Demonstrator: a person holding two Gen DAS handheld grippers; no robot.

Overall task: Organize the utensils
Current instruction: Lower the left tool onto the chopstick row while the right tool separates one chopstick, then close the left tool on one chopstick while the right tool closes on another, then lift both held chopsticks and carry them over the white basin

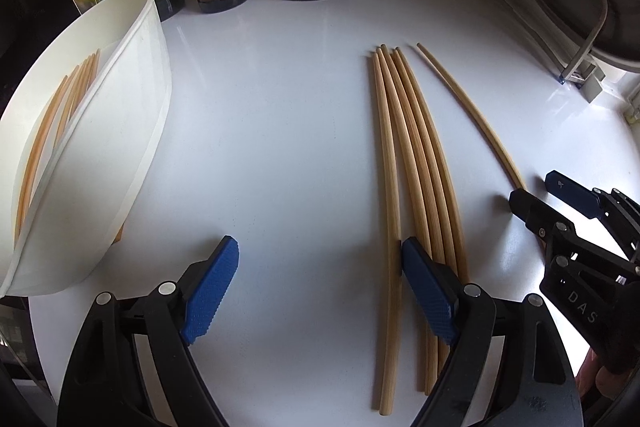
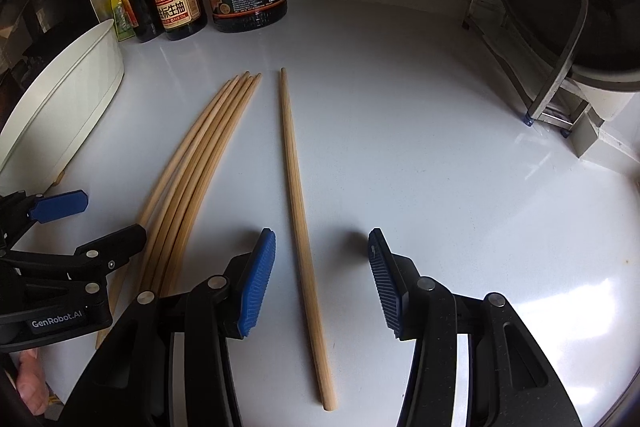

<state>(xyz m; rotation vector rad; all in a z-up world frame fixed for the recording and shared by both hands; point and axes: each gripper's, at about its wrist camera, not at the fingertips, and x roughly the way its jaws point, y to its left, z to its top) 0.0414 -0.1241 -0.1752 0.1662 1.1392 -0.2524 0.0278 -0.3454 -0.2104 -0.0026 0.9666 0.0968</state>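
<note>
Left gripper: blue ribbed pads spread wide, gripping nothing; its right pad touches the bundle of pale round wooden chopsticks on the glossy white counter. Right gripper: fingers wide apart, straddling a single tapered wooden chopstick without contact. Beyond, left, a white plastic tub contains more chopsticks.
</note>
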